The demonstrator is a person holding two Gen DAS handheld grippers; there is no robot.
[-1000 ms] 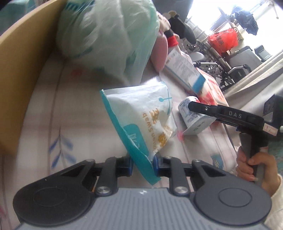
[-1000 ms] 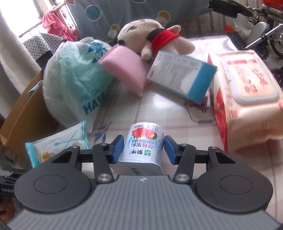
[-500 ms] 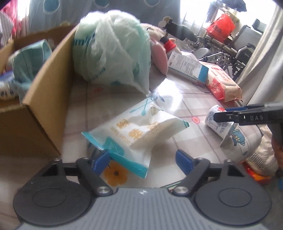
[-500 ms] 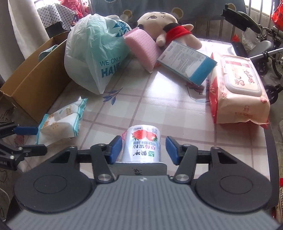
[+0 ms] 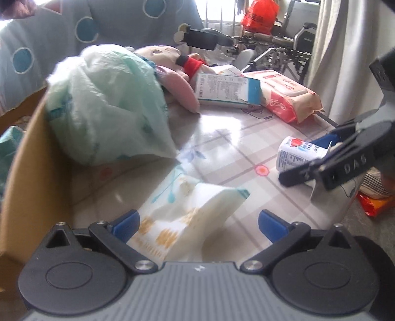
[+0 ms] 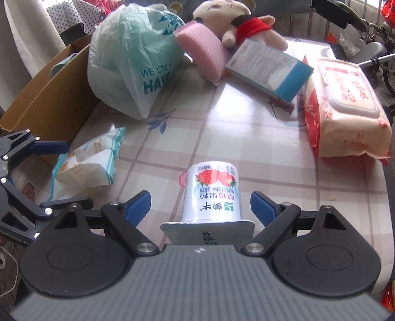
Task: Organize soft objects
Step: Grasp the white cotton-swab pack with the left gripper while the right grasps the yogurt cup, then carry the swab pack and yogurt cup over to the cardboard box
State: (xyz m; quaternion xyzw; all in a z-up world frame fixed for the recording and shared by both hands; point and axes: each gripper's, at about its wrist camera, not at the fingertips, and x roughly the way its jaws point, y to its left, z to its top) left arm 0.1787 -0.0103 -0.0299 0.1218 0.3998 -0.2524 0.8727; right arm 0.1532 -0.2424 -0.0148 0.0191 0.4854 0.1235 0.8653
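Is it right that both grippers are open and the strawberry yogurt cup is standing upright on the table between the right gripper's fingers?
Not quite. The strawberry yogurt cup lies on its side, not upright, as the right wrist view shows. It does sit between the open fingers of the right gripper, and the left gripper is open too.

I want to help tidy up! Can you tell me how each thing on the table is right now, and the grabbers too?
Left hand-held gripper: open, around the packet.
Right hand-held gripper: open, either side of the cup.
Cotton swab packet: lying crumpled on the table.
Strawberry yogurt cup: on its side, lid on.
Plastic bag: stuffed full, slumped by the cardboard box.
Wet wipes pack: lid closed.
Plush doll: lying down.
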